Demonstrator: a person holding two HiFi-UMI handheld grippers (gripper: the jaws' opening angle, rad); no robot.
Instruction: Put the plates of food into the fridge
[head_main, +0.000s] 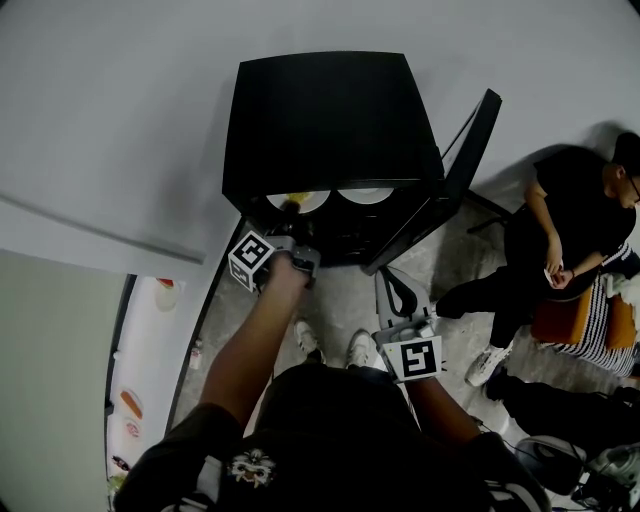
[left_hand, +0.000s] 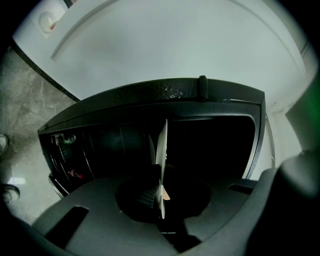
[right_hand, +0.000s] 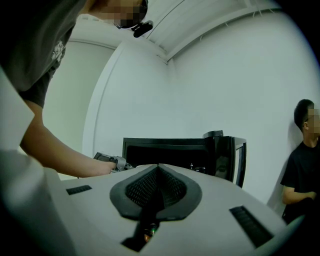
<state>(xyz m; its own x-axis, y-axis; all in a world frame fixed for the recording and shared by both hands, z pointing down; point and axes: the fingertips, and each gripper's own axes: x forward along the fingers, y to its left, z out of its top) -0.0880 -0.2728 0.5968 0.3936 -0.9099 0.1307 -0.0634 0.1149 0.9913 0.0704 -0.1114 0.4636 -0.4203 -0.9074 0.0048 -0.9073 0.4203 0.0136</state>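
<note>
Your left hand-held gripper (left_hand: 161, 196) is clenched on the near rim of a plate (left_hand: 162, 145). In its own view the plate shows edge-on, a thin white line running up the middle of the frame into the dark mouth of the fridge (left_hand: 150, 97). That suggests the gripper is rolled on its side so one jaw sits above the rim and one below, which keeps the plate flat and the food from sliding.

In the head view this plate is at the fridge opening, upper centre of the frame, just left of a second plate (head_main: 366, 194) already inside. My guess is you are filling the free left half of that level. I cannot tell whether the plate rests on the shelf yet.

The door (head_main: 450, 170) stands open toward the right of the frame, clear of your arms. Your right hand-held gripper (right_hand: 159, 170) is clenched on nothing, jaws together. It hangs low at centre right of the head view, out of the way.
</note>
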